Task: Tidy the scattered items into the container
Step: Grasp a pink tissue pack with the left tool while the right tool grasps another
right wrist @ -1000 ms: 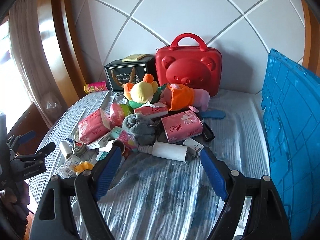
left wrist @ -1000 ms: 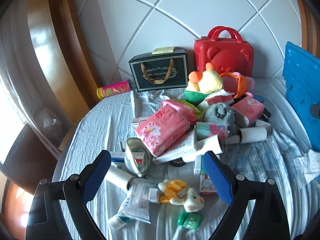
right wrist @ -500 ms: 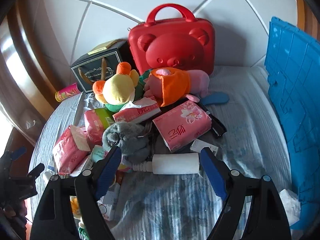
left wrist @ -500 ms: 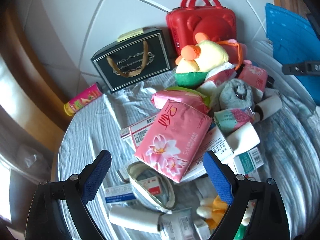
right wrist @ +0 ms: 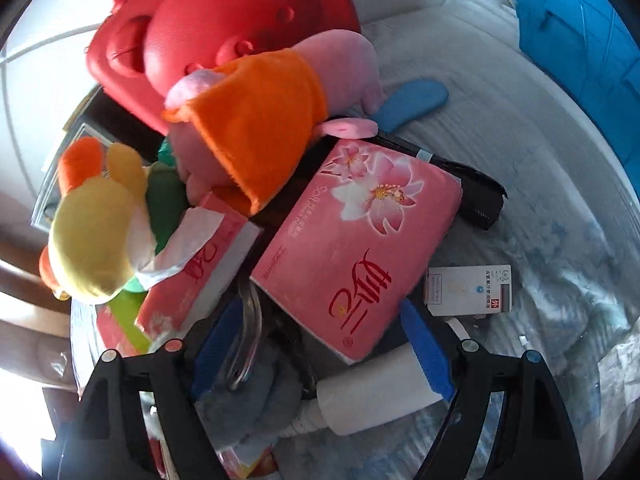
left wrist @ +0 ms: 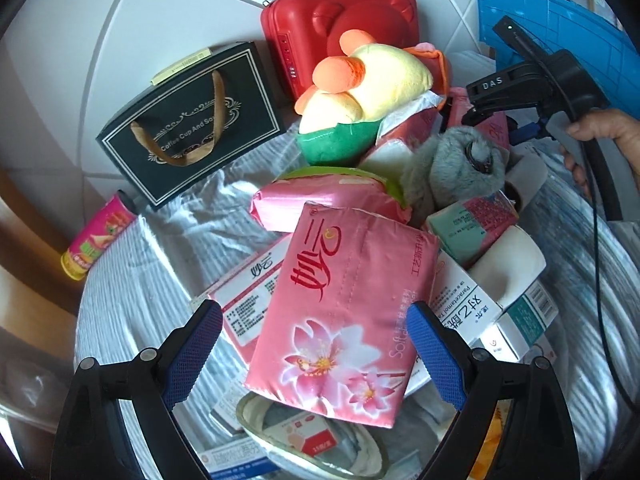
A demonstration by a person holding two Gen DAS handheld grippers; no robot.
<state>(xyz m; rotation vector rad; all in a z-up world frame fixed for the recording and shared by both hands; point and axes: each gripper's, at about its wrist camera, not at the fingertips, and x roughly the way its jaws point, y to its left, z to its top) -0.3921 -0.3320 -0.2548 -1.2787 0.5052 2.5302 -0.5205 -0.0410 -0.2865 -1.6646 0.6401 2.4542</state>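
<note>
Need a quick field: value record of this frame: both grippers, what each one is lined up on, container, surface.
left gripper: open, jaws either side of a pink tissue pack, pads not pressing on it
right gripper: open, over another pink tissue pack, nothing held
container: blue crate at the far right edge, contents not visible
clutter: yellow plush, pink plush in orange, grey furry item, white roll, medicine boxes
back row: red bear case, black gift bag
surface: striped cloth
</note>
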